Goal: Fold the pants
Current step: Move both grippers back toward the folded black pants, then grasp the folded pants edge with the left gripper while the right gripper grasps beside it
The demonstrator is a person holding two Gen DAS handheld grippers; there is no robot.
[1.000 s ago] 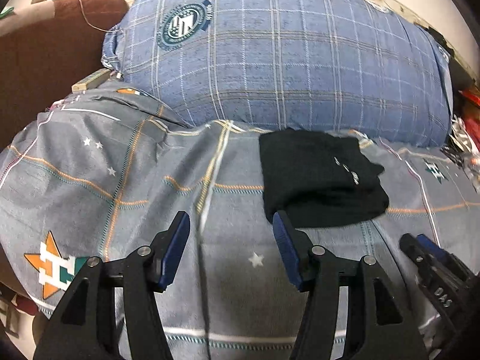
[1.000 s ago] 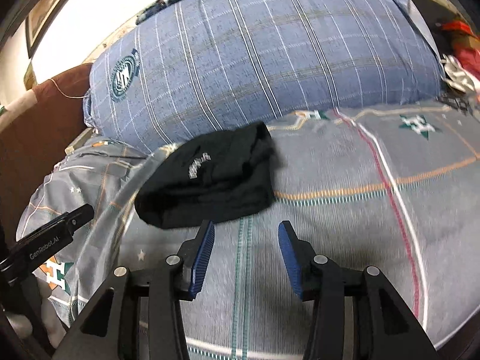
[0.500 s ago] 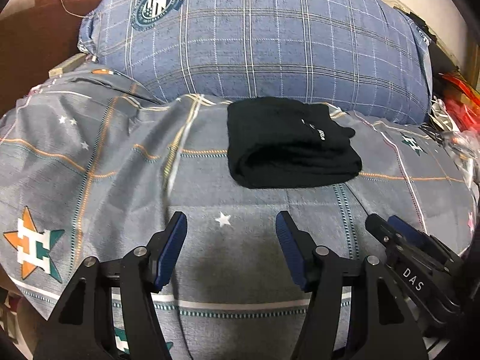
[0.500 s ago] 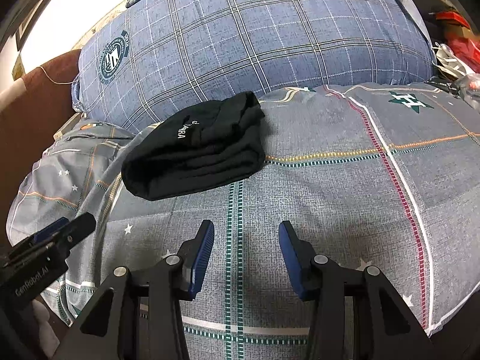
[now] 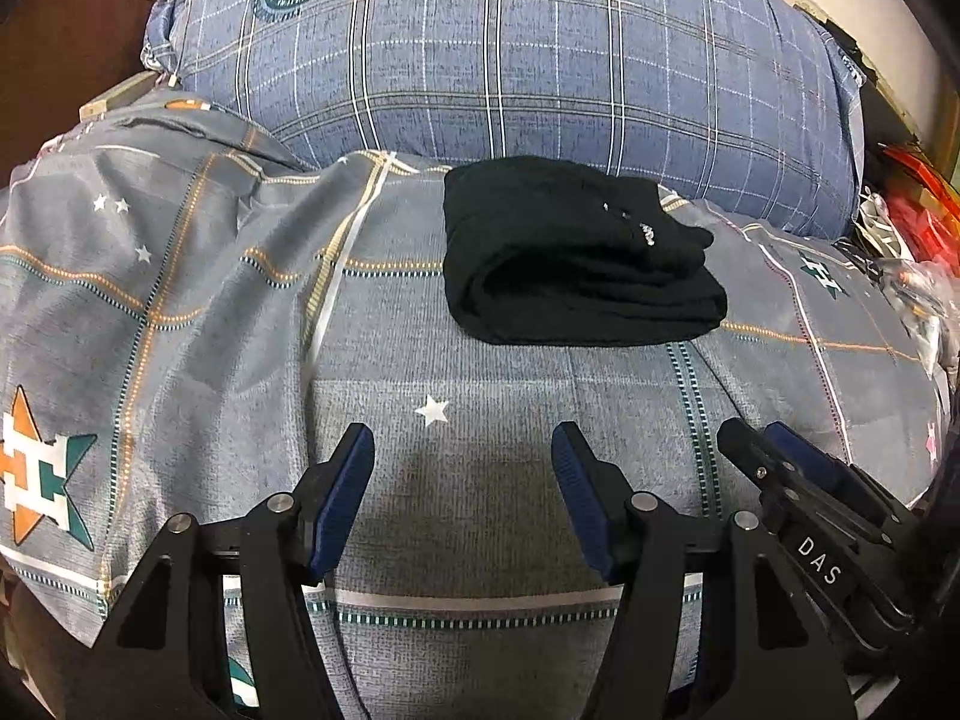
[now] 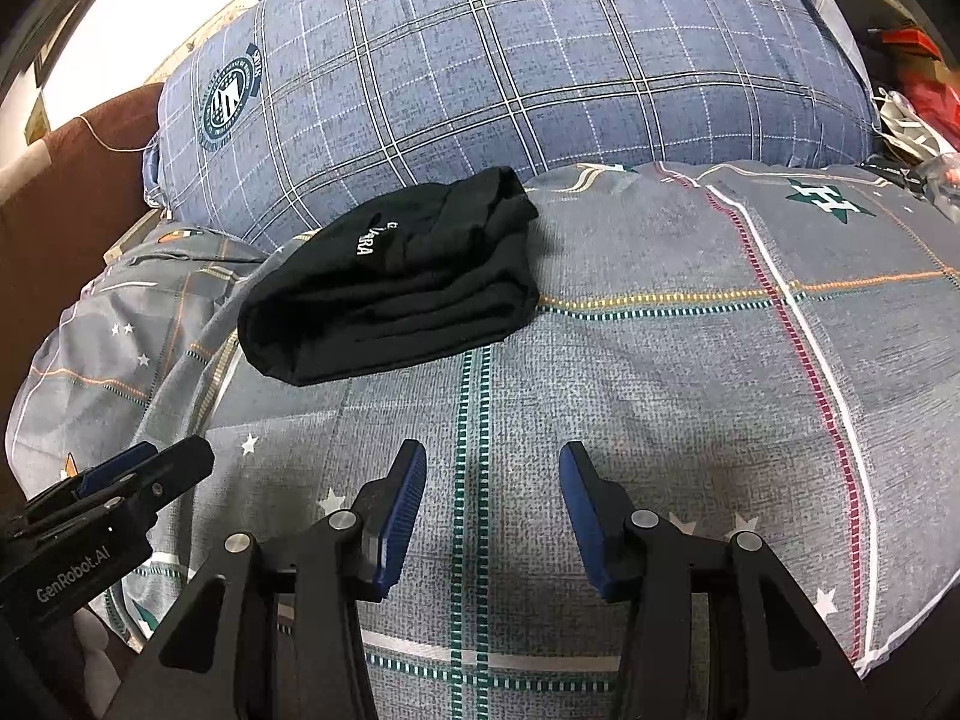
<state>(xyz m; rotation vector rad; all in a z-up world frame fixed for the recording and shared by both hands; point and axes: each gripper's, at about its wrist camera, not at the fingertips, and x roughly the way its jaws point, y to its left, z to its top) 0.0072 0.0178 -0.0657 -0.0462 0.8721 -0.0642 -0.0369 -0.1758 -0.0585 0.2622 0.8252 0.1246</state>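
Observation:
The black pants (image 5: 576,252) lie folded into a compact stack on the grey patterned bedsheet (image 5: 480,450), just in front of the blue plaid pillow. They also show in the right wrist view (image 6: 390,294), with white lettering on top. My left gripper (image 5: 462,450) is open and empty, hovering over the sheet well short of the pants. My right gripper (image 6: 492,468) is open and empty too, near the bed's front, to the right of the pants. Each gripper shows at the edge of the other's view.
A large blue plaid pillow (image 5: 510,54) fills the back of the bed. A brown headboard or cushion (image 5: 66,18) is at the far left. Red and white clutter (image 5: 912,204) lies at the right edge. The sheet is rumpled at the left (image 5: 150,228).
Both grippers have pulled back from the folded pants toward the bed's front and stayed open. The pants look smaller and farther away and have not moved.

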